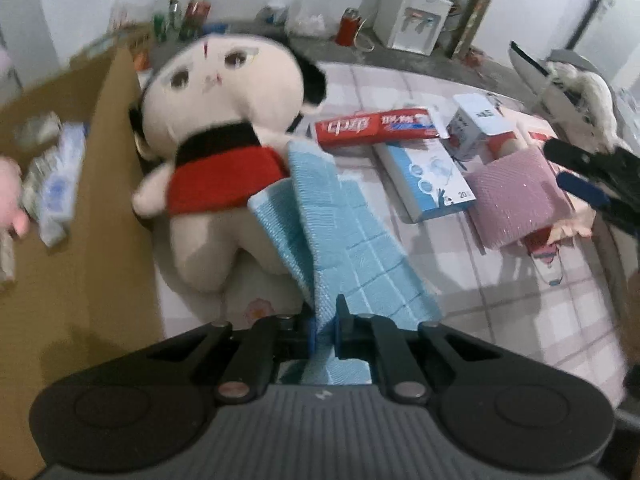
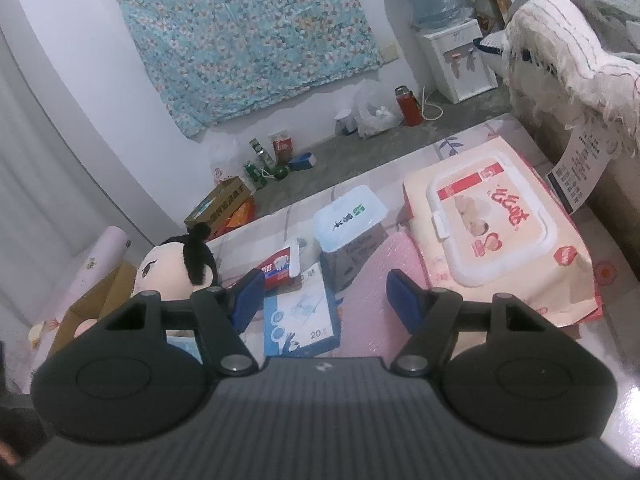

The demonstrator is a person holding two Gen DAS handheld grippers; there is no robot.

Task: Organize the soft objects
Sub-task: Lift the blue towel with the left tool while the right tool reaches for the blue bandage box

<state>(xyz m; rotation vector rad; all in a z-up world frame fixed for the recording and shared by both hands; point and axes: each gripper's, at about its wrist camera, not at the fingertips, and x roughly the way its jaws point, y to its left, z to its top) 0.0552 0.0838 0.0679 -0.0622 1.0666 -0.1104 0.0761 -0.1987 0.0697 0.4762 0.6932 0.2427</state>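
Note:
My left gripper (image 1: 325, 322) is shut on a light blue cloth (image 1: 344, 224), which hangs out ahead of the fingers over the bed. A plush doll (image 1: 216, 128) with a red top and black hair lies just left of the cloth, against a cardboard box (image 1: 80, 240). The doll's head also shows in the right wrist view (image 2: 168, 268). My right gripper (image 2: 324, 296) is open and empty above a pink glittery sponge (image 2: 372, 292); the sponge also shows in the left wrist view (image 1: 516, 196). The right gripper appears at the right edge of the left wrist view (image 1: 588, 180).
On the bed lie a red toothpaste box (image 1: 376, 128), a blue-and-white flat box (image 2: 300, 320), a small white carton (image 2: 348, 232) and a large wet-wipes pack (image 2: 500, 240). The cardboard box holds tissue packs (image 1: 60, 188). A water dispenser (image 2: 456, 60) and bottles stand on the floor.

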